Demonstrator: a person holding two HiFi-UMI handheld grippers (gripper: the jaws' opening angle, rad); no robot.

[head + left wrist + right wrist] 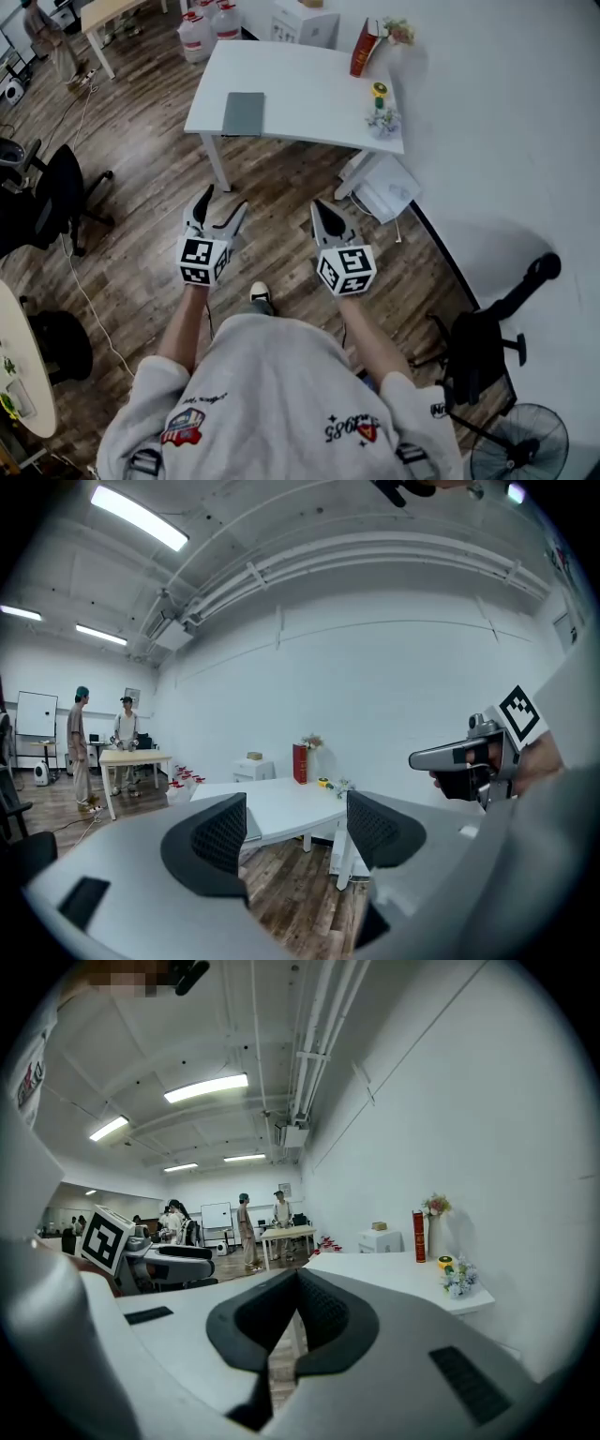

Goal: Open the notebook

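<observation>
A closed grey notebook [244, 113] lies flat near the front left corner of the white table [309, 89]. Both grippers hover over the wooden floor, well short of the table. My left gripper [225, 202] is open, and its jaws [295, 827] stand wide apart with nothing between them. Past its left pad, a sliver of the notebook [251, 826] shows on the table [291, 803]. My right gripper [321, 212] is shut, its jaw tips [298, 1277] meeting on nothing. Each gripper appears in the other's view: the right gripper [469, 757] and the left gripper [159, 1265].
On the table's right end stand a red book [364, 49], a yellow-green ornament [379, 91] and small flowers [382, 121]. A white box [386, 188] sits on the floor under that end. Black office chairs [56, 197] [478, 349] flank me. A fan [520, 446] stands at bottom right.
</observation>
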